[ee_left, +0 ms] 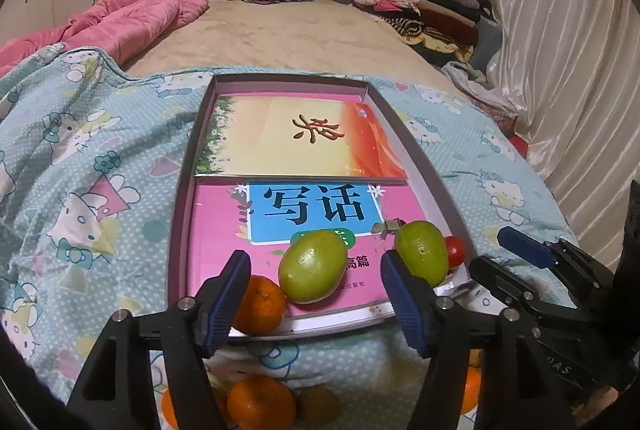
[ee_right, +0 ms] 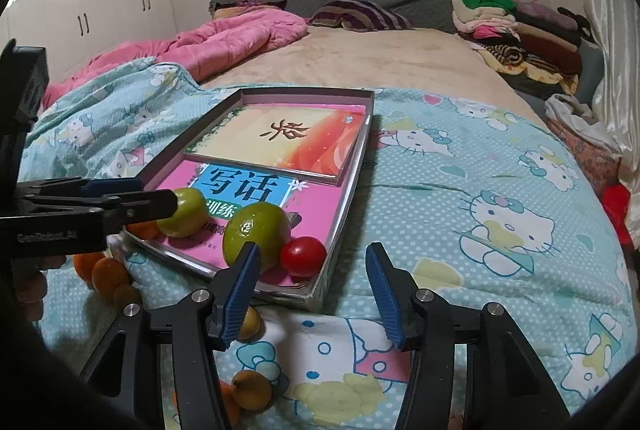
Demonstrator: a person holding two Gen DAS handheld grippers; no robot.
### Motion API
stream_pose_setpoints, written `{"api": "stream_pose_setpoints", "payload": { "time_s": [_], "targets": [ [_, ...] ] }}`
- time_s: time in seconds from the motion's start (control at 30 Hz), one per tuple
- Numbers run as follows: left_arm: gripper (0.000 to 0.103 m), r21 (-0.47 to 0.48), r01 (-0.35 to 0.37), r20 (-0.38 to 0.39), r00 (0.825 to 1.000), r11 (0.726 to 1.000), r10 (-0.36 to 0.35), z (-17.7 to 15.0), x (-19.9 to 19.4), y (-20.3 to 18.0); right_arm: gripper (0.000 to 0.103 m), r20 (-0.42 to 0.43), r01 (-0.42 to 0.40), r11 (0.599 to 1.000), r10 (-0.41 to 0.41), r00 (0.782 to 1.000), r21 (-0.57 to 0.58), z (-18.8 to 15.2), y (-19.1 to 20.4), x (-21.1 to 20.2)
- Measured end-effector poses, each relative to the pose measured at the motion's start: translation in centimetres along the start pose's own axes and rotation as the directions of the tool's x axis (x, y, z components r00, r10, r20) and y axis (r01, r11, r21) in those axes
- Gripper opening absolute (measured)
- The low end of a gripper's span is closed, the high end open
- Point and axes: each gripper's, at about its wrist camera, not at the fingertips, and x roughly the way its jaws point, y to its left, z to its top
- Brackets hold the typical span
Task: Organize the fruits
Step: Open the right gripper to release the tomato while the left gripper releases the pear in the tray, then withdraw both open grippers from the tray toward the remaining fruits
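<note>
A shallow box point(ee_left: 424, 166) point(ee_right: 352, 186) with two books lies on the bed. In its near end sit two green fruits point(ee_left: 313, 266) point(ee_left: 421, 255) point(ee_right: 256, 234) point(ee_right: 185, 212), an orange point(ee_left: 260, 304) and a red tomato point(ee_left: 455, 251) point(ee_right: 303, 256). My left gripper point(ee_left: 316, 294) is open, its jaws on either side of the nearer green fruit without closing on it. My right gripper point(ee_right: 314, 290) is open and empty just before the box's near right corner. Several oranges point(ee_left: 261, 405) point(ee_right: 105, 272) and small brownish fruits point(ee_right: 252, 388) lie on the quilt below the box.
A Hello Kitty quilt point(ee_right: 480, 210) covers the near bed. A pink duvet point(ee_left: 132, 18) lies at the back left, a pile of folded clothes point(ee_left: 420, 6) at the back right, a white curtain point(ee_left: 568, 50) on the right.
</note>
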Motion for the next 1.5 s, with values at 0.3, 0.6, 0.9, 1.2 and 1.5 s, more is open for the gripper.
{"api": "stream_pose_setpoints", "payload": {
  "time_s": [0.3,0.6,0.9,1.2,1.5],
  "targets": [
    [0.078,-0.004,0.001,0.024,1.000,1.000,-0.001,-0.4,-2.1,0.1,0.065,0.043,-0.006,1.000,0.005,0.999,0.027,0.0,-0.1,-1.4],
    [0.084,-0.009,-0.022,0.051,0.998,1.000,0.022,-0.7,-4.3,0.4,0.069,0.086,-0.024,0.999,0.022,0.996,0.028,-0.2,0.4,-2.8],
    [0.085,-0.043,-0.043,0.070,0.997,0.998,0.046,-1.2,-6.5,1.9,0.070,0.115,-0.040,0.999,0.037,0.993,0.024,-0.4,0.8,-3.9],
    [0.088,-0.060,-0.054,0.081,0.995,0.997,0.059,-1.8,-8.0,2.6,0.073,0.138,-0.038,0.999,0.037,0.990,0.001,-0.7,1.5,-5.0],
    [0.089,-0.053,-0.054,0.095,0.994,0.997,0.059,-2.2,-8.8,2.9,0.073,0.145,-0.046,0.999,0.046,0.988,-0.003,-1.0,2.0,-5.4]
  ]
}}
